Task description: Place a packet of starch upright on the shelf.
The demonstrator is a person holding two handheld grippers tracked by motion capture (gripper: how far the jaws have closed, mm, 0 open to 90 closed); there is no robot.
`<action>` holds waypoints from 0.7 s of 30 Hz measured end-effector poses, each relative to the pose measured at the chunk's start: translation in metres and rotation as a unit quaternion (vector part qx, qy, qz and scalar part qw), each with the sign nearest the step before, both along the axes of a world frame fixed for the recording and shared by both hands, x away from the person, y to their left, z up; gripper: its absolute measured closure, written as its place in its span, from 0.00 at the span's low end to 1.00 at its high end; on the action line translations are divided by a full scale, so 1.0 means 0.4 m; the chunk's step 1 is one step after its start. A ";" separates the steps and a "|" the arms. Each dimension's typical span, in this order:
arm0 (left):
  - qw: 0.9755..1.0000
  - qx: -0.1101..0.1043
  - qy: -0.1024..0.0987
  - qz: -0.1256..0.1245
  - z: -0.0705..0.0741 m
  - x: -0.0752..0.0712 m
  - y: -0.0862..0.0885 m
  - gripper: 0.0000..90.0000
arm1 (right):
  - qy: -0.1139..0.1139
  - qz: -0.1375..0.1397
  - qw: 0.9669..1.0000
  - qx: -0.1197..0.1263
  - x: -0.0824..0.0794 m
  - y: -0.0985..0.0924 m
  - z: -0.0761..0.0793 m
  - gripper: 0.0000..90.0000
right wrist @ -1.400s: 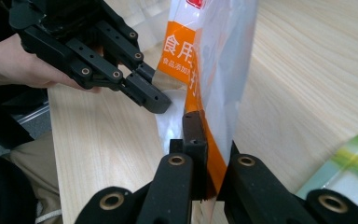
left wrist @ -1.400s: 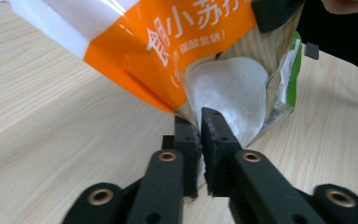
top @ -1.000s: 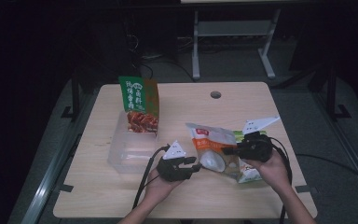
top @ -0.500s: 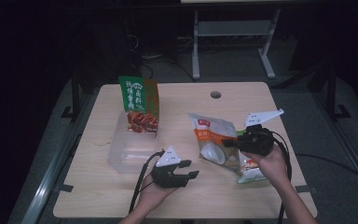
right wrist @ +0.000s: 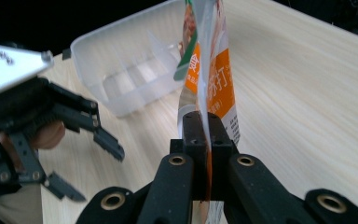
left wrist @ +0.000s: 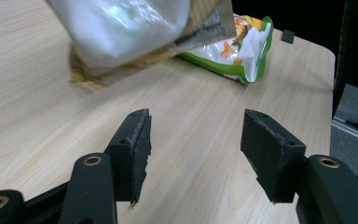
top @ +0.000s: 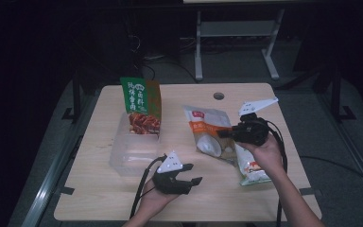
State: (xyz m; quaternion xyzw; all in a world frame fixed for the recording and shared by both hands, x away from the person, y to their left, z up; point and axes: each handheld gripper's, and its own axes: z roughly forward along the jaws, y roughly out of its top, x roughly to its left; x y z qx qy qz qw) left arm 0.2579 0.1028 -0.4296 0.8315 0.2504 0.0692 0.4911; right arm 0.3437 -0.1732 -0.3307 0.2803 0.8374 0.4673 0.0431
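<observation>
An orange and white snack bag hangs above the table's middle, pinched at one edge by my right gripper. In the right gripper view the jaws are shut on the bag, which stands up thin between them. My left gripper sits low near the front edge, open and holding nothing. Its view shows both pads wide apart over bare wood, with the bag's underside hanging ahead. The left gripper also appears at the left of the right gripper view.
A clear plastic container lies left of centre, and a tall green bag stands in its far end. A green-edged pouch lies flat under my right hand. The table has a round hole near its far edge.
The right gripper has lifted the orange bag off the table and tilted it up. The left gripper has drawn back from the bag toward the front edge.
</observation>
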 end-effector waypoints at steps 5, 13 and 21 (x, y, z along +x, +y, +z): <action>1.000 -0.001 -0.002 -0.002 0.002 -0.009 -0.001 0.46 | -0.006 0.008 1.000 0.004 0.013 0.033 0.026 1.00; 1.000 0.004 -0.004 -0.006 0.006 -0.016 0.005 0.44 | -0.023 0.030 0.999 0.013 0.032 0.104 0.069 1.00; 1.000 0.005 0.001 -0.006 0.008 -0.024 0.006 0.43 | -0.028 0.060 0.998 0.024 0.051 0.177 0.094 1.00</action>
